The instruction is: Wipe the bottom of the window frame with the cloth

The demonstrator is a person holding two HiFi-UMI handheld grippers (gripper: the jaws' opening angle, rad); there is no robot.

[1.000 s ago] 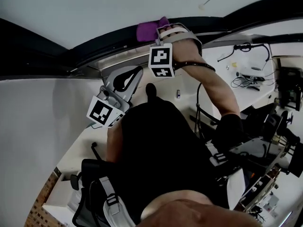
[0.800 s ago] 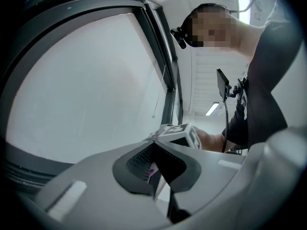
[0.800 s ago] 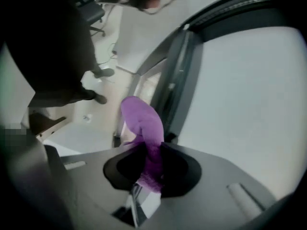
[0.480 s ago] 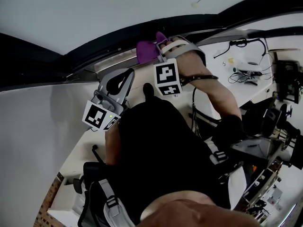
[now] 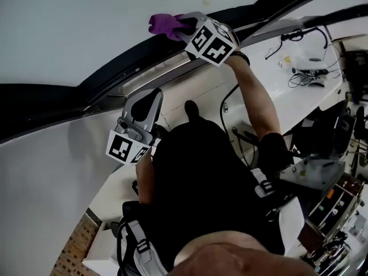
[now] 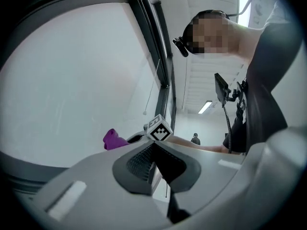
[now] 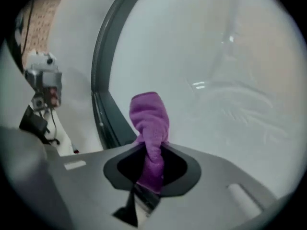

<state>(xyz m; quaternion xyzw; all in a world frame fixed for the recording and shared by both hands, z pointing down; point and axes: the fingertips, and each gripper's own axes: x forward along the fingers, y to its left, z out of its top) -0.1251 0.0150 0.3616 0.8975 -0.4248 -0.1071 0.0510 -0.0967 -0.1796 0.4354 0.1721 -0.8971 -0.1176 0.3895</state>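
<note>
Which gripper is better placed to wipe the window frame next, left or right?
Right. The right gripper has its jaws shut on the cloth beside the window frame; the left gripper is shut, empty and lower.

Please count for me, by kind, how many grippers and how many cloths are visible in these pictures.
Grippers: 2 (left gripper, right gripper)
Cloths: 1 (purple cloth, in the right jaws)
Total: 3

I am looking at a big pale window pane (image 5: 69, 22) that is filling the upper view, its dark window frame (image 5: 52, 99) curving beneath it. A white wall (image 5: 46, 171) is dropping to a brick-patterned floor (image 5: 66, 257). A white desk (image 5: 287, 56) is carrying cables (image 5: 307, 73) at right, and a ceiling strip light (image 6: 207, 107) is glowing.
</note>
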